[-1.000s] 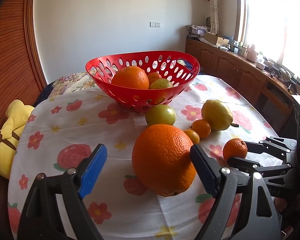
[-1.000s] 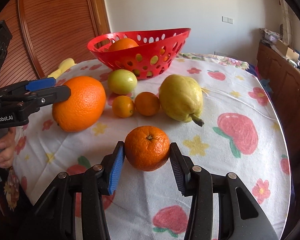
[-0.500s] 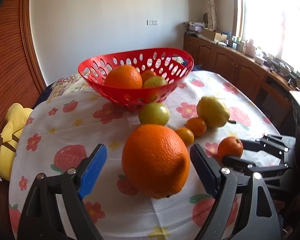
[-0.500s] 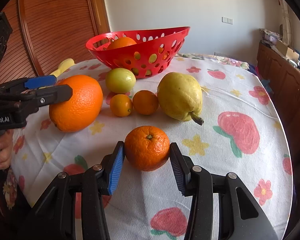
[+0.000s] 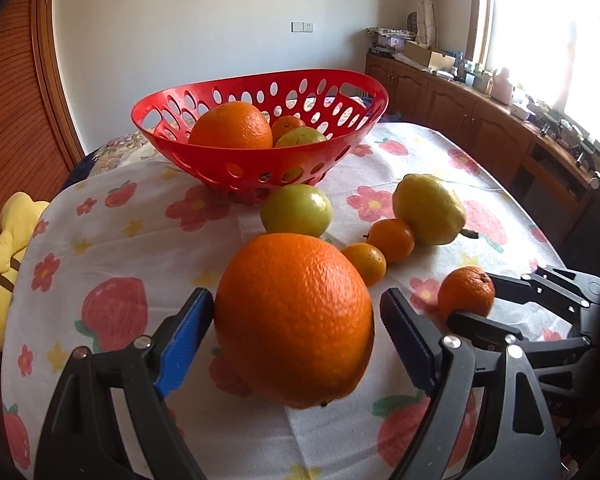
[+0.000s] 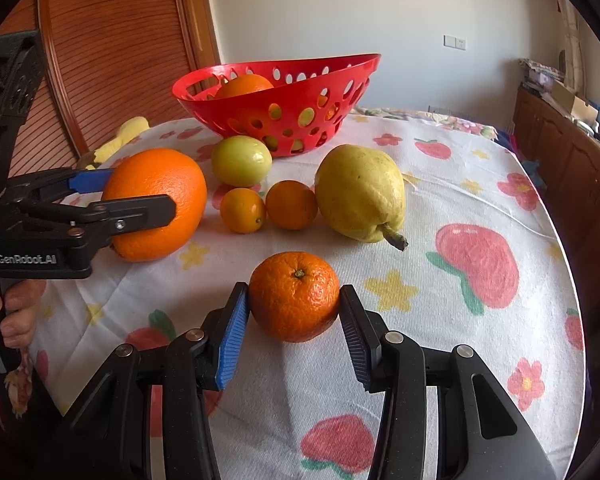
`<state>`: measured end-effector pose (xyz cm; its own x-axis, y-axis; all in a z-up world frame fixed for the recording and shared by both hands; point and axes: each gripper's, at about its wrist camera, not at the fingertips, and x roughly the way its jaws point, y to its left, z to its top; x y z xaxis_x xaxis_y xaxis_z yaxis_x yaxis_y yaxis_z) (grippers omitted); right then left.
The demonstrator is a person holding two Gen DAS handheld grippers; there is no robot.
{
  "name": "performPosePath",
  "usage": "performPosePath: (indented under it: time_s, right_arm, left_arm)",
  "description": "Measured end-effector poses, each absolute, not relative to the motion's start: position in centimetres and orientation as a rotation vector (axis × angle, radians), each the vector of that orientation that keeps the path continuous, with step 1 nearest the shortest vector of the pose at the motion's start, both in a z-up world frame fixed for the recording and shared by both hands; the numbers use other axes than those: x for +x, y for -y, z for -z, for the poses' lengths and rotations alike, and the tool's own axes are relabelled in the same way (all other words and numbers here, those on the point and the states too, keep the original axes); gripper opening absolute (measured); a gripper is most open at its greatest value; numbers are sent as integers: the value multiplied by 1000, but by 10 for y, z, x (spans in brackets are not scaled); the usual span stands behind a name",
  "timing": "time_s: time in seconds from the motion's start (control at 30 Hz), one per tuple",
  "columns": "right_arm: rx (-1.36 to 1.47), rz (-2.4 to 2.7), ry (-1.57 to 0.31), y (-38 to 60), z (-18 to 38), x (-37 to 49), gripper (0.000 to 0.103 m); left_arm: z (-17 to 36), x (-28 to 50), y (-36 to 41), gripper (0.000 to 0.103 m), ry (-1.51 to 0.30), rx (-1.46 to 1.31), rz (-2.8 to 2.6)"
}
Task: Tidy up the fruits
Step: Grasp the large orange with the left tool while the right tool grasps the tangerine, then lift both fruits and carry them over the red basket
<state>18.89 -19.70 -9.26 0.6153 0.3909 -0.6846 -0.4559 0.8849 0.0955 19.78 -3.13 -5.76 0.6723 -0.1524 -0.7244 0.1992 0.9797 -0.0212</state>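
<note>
My left gripper [image 5: 296,328] is shut on a large orange [image 5: 294,318], which also shows in the right wrist view [image 6: 156,204], low over the tablecloth. My right gripper [image 6: 294,320] is shut on a small mandarin [image 6: 294,296] resting on the cloth; it also shows in the left wrist view [image 5: 466,292]. The red perforated basket [image 5: 260,164] stands at the far side with an orange [image 5: 230,126] and other fruit inside. A green apple [image 5: 296,210], two small oranges [image 5: 392,240] and a yellow pear [image 5: 430,208] lie between.
The round table has a flowered cloth [image 6: 480,240]. A yellow plush toy [image 5: 8,256] lies at its left edge. A wooden sideboard [image 5: 480,120] runs along the right wall under the window. A wooden door [image 6: 112,52] stands behind.
My left gripper has closed in on the large orange, which now sits between both pads and looks slightly raised. The right gripper stays on the mandarin.
</note>
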Motion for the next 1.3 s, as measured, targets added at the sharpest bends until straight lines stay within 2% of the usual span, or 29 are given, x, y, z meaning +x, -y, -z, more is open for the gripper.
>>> performPosePath:
  time_s: [0.8,1.3]
  right_arm:
    - [-97,-488,-762,196,93,189,46]
    - [-96,-487,-762,196,93,188,46]
  left_arm:
    - [70,200,24,81,-832,49,235]
    - [51,185,14,81,-786,27,263]
